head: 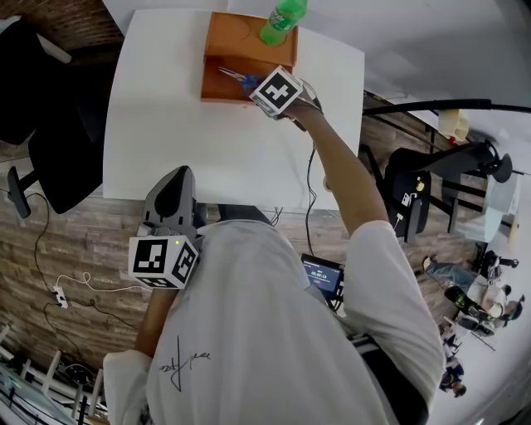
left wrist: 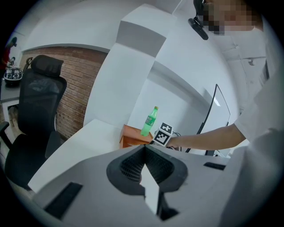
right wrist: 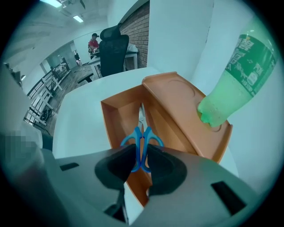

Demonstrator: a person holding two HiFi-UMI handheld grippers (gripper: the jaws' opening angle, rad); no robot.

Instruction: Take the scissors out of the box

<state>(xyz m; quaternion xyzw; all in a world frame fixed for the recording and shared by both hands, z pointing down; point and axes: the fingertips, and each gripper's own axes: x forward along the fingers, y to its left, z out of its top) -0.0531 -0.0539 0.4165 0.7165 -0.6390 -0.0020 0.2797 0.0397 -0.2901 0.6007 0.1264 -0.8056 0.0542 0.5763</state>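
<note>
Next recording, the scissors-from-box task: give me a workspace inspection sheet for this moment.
Surface: white table, carrying only the box and what stands on it.
Job's things: orange box at the far edge, one compartment open; blue-handled scissors in it, blades inside.
Clutter: green bottle standing on the box's covered half.
Grippers: right gripper jaws closed on the scissors' handles; left gripper jaws together, empty, near the person's body.
Cables: cable running beside the right arm; power strip with leads on the floor.
Surroundings: black office chair, wood floor, brick wall; people in the distance.
</note>
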